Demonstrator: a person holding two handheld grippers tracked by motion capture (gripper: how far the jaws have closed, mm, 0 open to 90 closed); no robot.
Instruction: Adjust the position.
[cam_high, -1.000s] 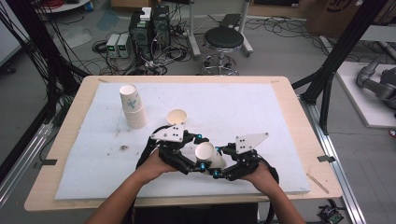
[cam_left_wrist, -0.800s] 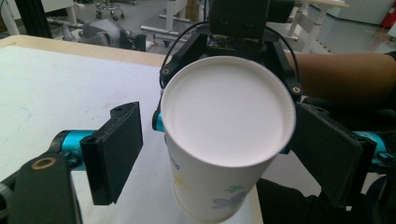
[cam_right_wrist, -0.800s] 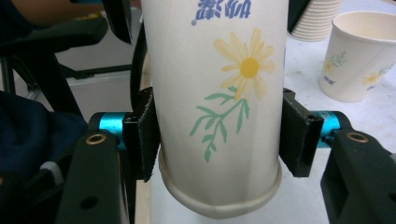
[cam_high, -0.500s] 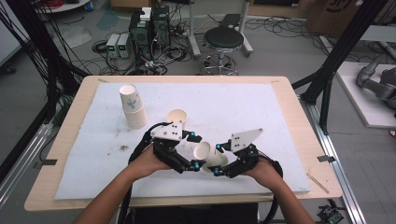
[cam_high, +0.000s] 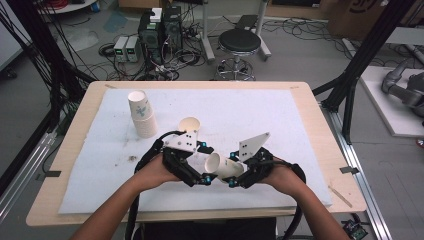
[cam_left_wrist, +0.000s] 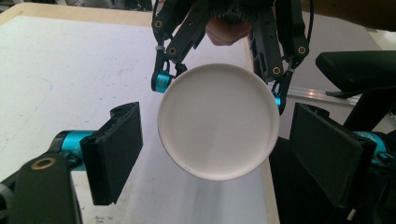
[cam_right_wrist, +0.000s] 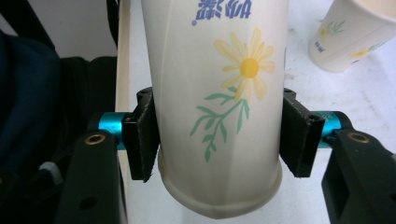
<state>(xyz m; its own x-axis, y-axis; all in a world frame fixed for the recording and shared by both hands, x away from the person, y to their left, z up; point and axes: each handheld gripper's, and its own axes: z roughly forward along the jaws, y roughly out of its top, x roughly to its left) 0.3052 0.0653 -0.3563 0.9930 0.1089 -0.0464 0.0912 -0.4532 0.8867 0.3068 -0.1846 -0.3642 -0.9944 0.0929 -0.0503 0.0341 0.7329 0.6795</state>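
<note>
Even, soft light — slight blur

Blue print is showing at the top of the paper cup (cam_right_wrist: 219, 107) in the right gripper view, upside down and cut off by the frame edge; characters too clipped to read. A second cup (cam_right_wrist: 352, 35) at upper right is carrying small blue print beside its flower motif, too tiny to read. In the high view a cardboard box (cam_high: 367, 10) at top right is showing part of a dark logo, not legible. Nothing else readable on the table (cam_high: 300, 95).
</note>
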